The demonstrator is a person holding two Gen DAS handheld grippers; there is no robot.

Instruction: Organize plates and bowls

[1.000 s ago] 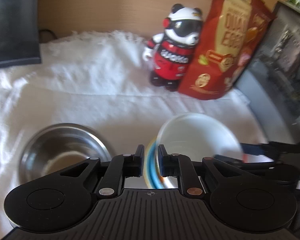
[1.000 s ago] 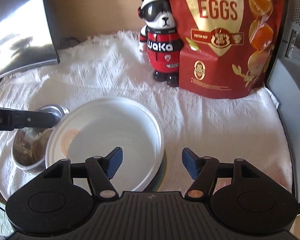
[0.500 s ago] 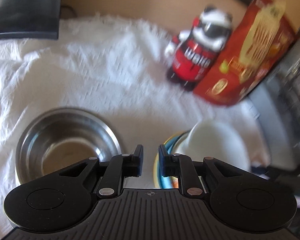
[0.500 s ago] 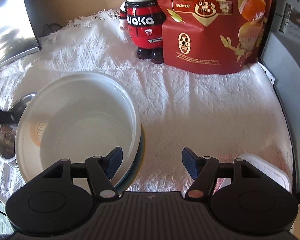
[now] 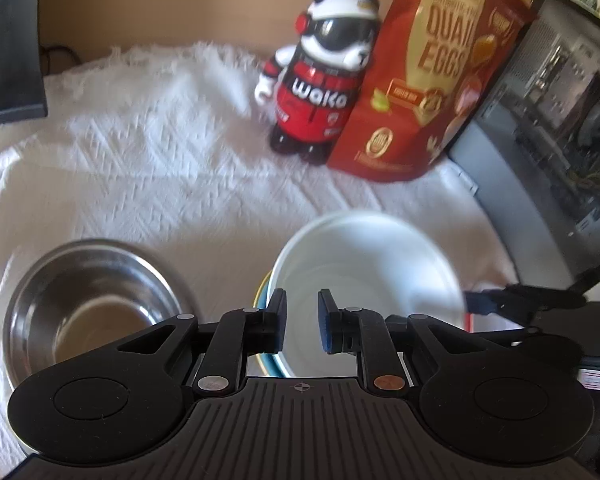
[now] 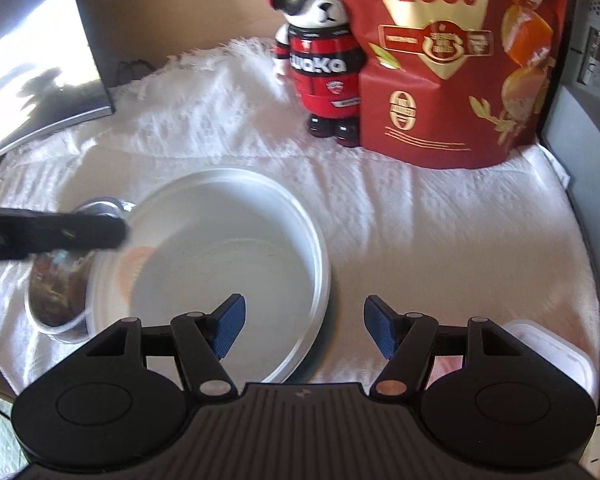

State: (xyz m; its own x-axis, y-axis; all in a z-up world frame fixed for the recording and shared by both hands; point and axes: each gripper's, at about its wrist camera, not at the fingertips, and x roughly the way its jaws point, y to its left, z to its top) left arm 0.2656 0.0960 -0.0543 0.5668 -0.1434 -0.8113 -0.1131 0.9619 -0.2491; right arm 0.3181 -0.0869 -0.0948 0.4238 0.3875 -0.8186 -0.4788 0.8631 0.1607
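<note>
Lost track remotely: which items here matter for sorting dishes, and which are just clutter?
Job items: white bowl, the plate under it, steel bowl.

Lying about: panda figure, quail eggs bag, plastic container.

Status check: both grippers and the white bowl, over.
Left gripper open over white bowl. Right gripper open, empty. Bowl nested on colored dish. Steel bowl alongside.

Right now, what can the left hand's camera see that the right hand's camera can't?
Only the left wrist view looks down into the steel bowl and shows the left gripper open over the white bowl's near rim. Only the right wrist view shows the plastic container and the open right gripper. Both show the white bowl, panda figure and quail egg bag.
</note>
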